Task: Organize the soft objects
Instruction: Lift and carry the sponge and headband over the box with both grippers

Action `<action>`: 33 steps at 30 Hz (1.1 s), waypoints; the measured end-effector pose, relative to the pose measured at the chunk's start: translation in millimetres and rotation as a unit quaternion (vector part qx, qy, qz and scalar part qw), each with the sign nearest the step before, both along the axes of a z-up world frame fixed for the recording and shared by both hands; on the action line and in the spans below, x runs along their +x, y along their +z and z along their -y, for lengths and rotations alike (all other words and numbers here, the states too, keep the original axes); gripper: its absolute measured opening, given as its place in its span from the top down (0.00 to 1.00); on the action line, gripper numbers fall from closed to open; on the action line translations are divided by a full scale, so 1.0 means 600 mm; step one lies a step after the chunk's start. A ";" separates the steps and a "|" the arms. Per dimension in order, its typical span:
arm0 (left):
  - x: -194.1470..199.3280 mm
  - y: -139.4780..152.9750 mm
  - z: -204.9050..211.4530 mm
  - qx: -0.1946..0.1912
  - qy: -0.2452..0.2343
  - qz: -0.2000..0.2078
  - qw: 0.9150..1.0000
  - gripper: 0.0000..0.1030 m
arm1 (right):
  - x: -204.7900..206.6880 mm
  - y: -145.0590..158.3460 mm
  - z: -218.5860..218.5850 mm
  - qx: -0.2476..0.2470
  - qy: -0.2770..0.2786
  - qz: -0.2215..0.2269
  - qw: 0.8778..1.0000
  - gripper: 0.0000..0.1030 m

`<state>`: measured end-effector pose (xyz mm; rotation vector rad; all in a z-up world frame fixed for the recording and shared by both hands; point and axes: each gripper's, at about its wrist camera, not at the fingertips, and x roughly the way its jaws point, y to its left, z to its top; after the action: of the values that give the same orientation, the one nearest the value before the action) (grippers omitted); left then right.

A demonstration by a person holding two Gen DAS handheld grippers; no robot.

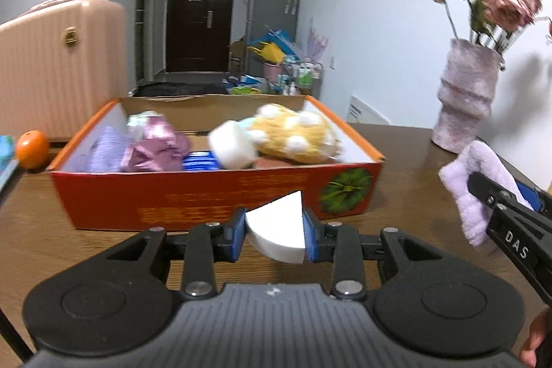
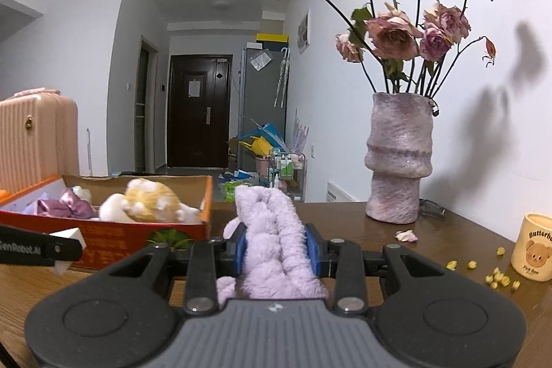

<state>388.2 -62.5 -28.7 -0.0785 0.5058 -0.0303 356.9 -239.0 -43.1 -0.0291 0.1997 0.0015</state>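
Note:
My left gripper (image 1: 275, 231) is shut on a white sponge wedge (image 1: 276, 226), held just in front of the red cardboard box (image 1: 214, 199). Inside the box lie a yellow plush toy (image 1: 293, 133), a white sponge block (image 1: 232, 144), purple cloth (image 1: 155, 147) and a blue item (image 1: 201, 161). My right gripper (image 2: 275, 250) is shut on a fluffy lilac towel (image 2: 272, 230), to the right of the box (image 2: 114, 233). In the left wrist view that towel (image 1: 476, 181) hangs at the right edge. The white wedge (image 2: 70, 242) shows at the left of the right wrist view.
A textured purple vase (image 2: 398, 157) with dried roses stands on the brown table (image 2: 345, 230) at the right, with a cream bear mug (image 2: 533, 245) and scattered petals near it. An orange (image 1: 31, 144) and a pink suitcase (image 1: 58, 64) sit left of the box.

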 end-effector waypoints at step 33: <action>0.014 0.047 -0.200 -0.010 0.088 0.062 0.994 0.67 | 0.040 0.015 -0.198 0.048 0.029 0.027 0.998 0.68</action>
<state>396.6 57.7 -0.5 -0.1406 0.3722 0.1317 381.0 -119.9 -34.1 0.0606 0.1445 0.0673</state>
